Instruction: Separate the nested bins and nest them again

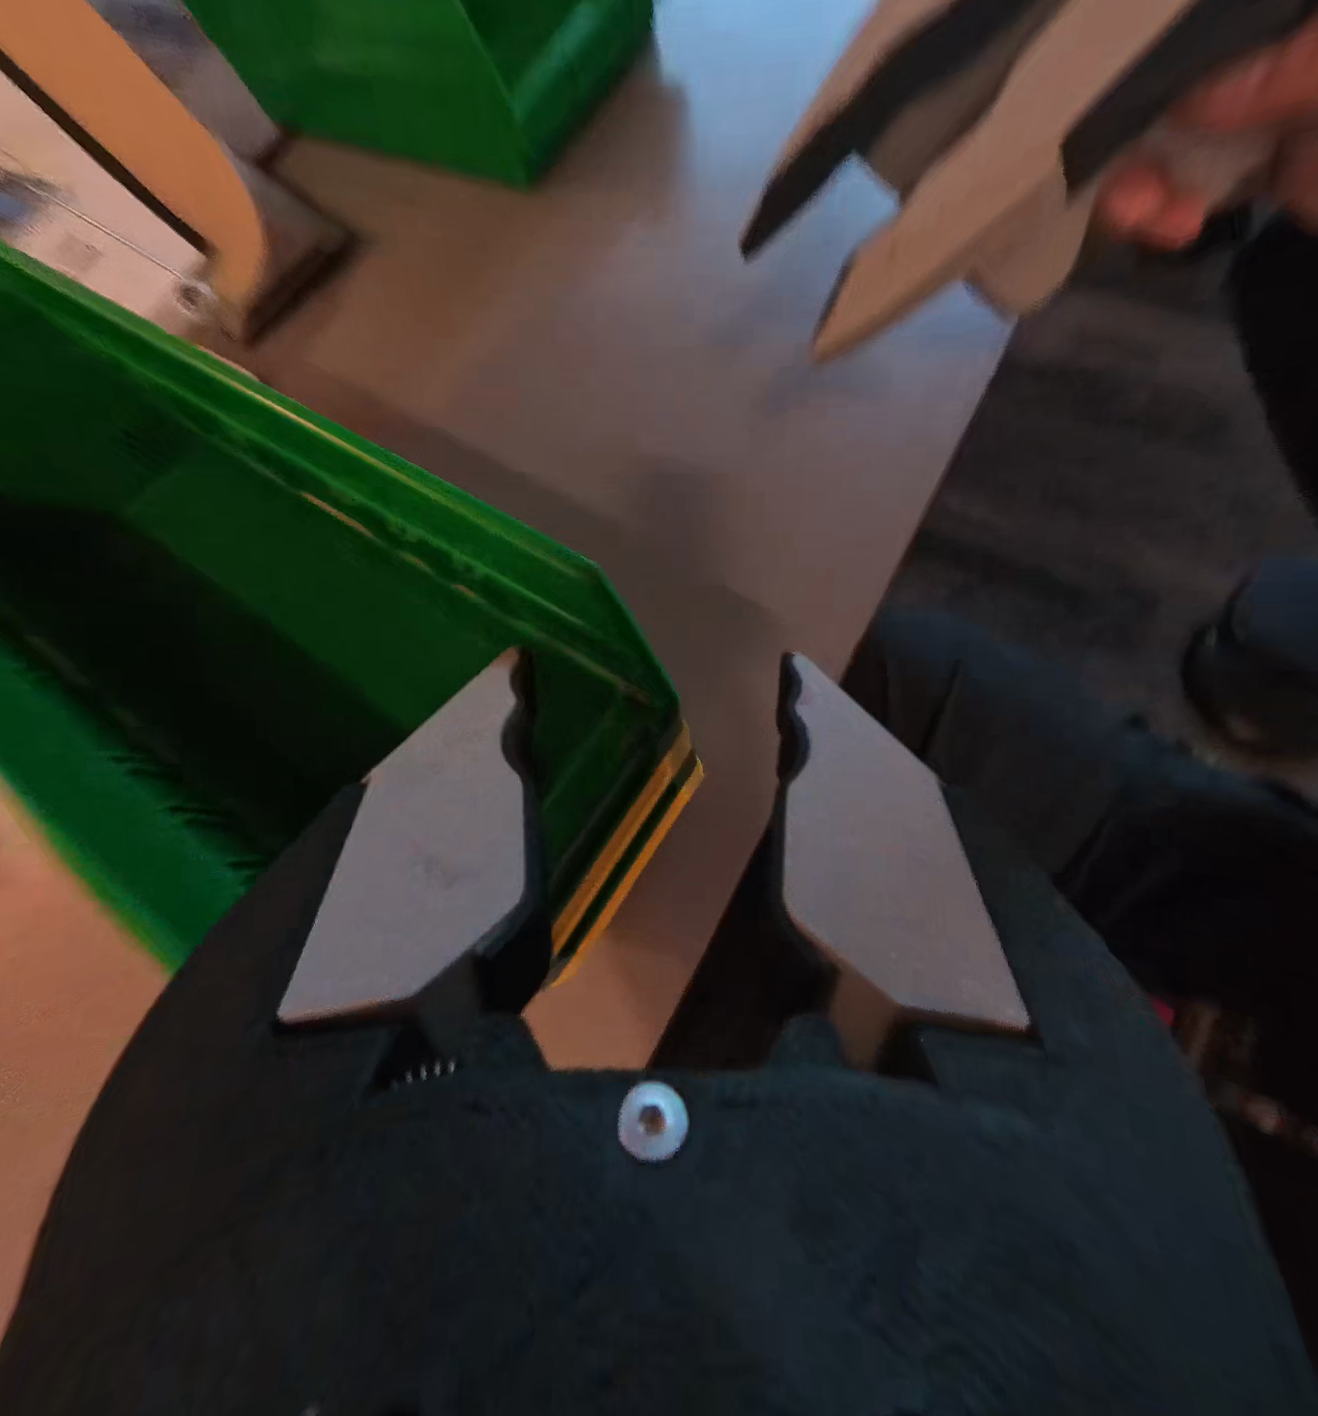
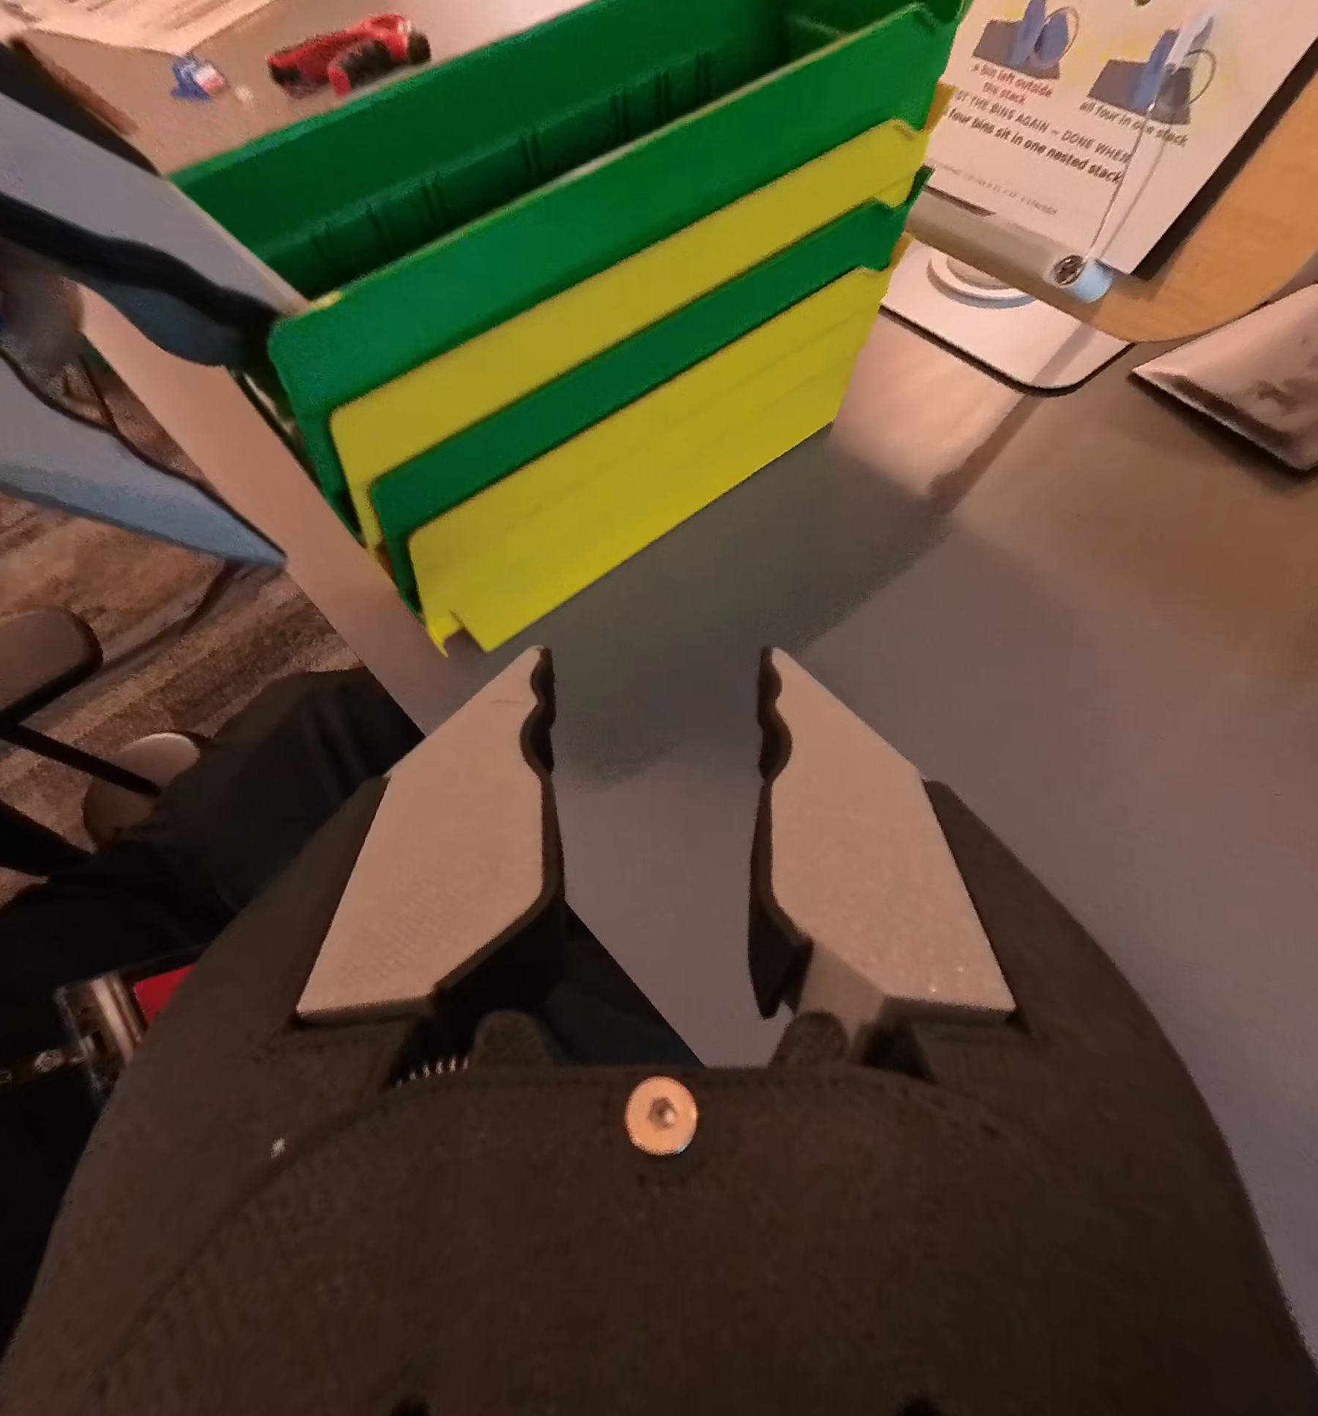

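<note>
The nested bins, alternating green and yellow, are sitting at the near edge of the table, long axis running across my right wrist view. The stack is lying ahead and slightly left of the right claw, which is hanging open, holding nothing, apart from the lowest yellow wall. The left claw is nearer: open, one finger inside the stack's end corner, rim between the jaws. I am judging left should pinch first.

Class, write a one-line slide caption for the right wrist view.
Open right gripper faces a nested stack of green and yellow bins on the table.
</note>
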A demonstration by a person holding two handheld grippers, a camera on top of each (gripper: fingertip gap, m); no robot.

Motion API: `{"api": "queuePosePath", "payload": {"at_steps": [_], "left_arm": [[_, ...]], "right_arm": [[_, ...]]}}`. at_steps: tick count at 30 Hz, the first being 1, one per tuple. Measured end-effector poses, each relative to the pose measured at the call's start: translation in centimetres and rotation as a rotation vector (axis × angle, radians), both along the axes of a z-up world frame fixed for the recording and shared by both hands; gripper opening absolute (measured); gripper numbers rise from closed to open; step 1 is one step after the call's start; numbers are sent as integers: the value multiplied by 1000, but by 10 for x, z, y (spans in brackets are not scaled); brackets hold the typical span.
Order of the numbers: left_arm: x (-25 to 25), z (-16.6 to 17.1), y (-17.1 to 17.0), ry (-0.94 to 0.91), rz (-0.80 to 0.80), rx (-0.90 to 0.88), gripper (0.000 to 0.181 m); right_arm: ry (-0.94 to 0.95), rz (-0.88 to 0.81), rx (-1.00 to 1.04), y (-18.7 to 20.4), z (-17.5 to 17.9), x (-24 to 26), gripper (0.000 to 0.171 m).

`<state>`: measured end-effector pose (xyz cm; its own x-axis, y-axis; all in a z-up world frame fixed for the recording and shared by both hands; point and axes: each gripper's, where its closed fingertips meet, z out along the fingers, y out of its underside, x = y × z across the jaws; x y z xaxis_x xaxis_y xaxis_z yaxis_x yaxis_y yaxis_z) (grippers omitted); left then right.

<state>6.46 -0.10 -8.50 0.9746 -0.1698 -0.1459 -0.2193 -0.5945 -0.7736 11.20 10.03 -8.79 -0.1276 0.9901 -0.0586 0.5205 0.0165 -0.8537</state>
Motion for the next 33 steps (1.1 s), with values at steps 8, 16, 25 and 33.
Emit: {"api": "queuePosePath", "payload": {"at_steps": [8,16,25,33], "left_arm": [[-148,104,-56,323,783,446,84],[-208,51,-95,136,909,463,84],[-210,78,-102,117,895,542,81],[-210,75,-120,268,917,499,72]], "right_arm": [[75,-158,-69,11,19,-6,79],[-17,-204,79,0,6,-12,81],[89,-204,97,-18,30,-11,79],[103,-196,82,-20,36,2,78]]}}
